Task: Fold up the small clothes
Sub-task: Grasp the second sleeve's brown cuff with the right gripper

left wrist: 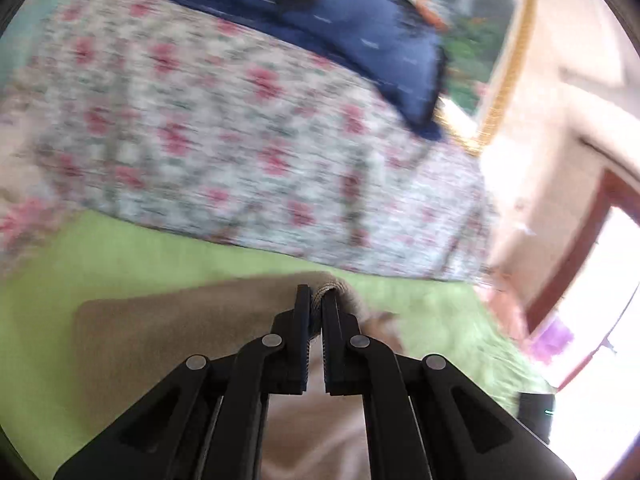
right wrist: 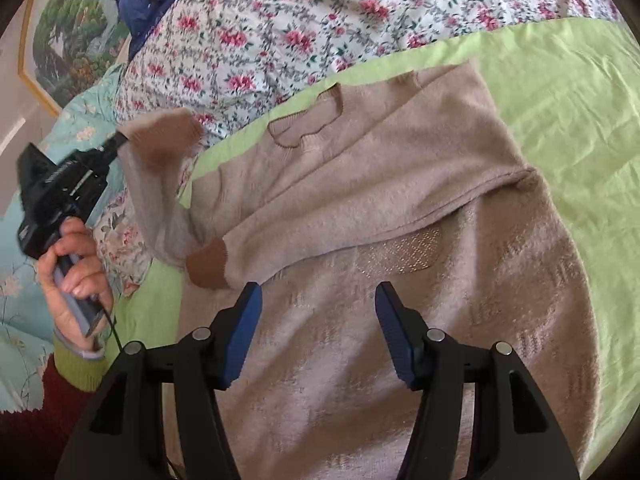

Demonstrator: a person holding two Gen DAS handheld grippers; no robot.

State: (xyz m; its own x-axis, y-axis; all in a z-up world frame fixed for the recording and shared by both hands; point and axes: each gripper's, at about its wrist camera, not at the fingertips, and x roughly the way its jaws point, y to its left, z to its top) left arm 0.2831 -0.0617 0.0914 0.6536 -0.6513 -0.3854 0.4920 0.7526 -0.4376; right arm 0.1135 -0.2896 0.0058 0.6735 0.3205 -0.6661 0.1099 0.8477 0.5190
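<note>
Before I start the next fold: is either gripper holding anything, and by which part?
The left gripper is shut on the beige sweater, pinching its sleeve cuff. The right gripper is open above the sweater body, holding nothing.

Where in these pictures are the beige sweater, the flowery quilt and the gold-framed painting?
beige sweater (right wrist: 400,184): right wrist view, on its folded upper body.
flowery quilt (right wrist: 280,20): right wrist view, on the rose print beyond the sweater.
gold-framed painting (right wrist: 68,40): right wrist view, on the painted trees.

The sweater (right wrist: 360,216) lies on the sheet (right wrist: 560,92) on the bed. Behind it lies the quilt (right wrist: 280,20), and a pillow (right wrist: 132,12) lies beyond. One sleeve (right wrist: 160,168) rises at the left.
</note>
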